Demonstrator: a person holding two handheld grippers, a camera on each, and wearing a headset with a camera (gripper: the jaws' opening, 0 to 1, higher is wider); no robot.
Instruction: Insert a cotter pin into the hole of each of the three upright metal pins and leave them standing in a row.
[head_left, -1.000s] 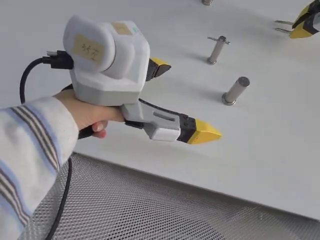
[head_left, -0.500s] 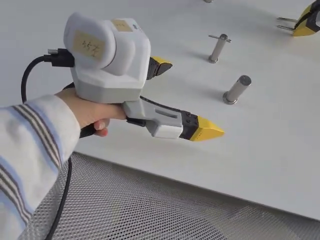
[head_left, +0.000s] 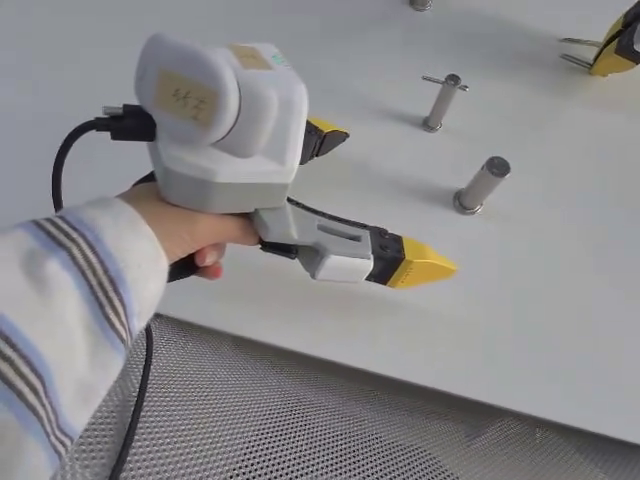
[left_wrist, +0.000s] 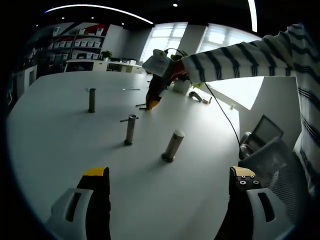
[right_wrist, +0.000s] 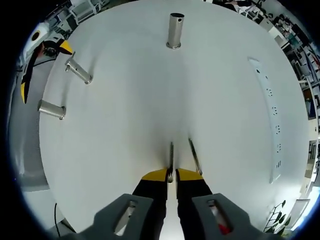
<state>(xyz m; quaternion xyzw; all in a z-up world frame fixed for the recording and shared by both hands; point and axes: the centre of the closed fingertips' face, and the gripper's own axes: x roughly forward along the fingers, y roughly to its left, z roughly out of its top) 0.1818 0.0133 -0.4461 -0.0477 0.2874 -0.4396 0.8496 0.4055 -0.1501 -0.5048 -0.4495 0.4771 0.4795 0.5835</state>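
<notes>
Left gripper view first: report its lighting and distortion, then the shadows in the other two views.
Left gripper view: backlit, the windows blown out, the table dim grey, fisheye curving its edge. Head view: soft even light, sharp, the nearest metal pin casting a faint shadow to its left. Right gripper view: bright white table bulged round, a soft shadow ahead of the right tool.

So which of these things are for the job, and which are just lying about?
Job: near pin, middle pin, fitted cotter pin through it, far pin, held cotter pin in the right gripper.
Lying about: white strip with holes, mesh chair.
</notes>
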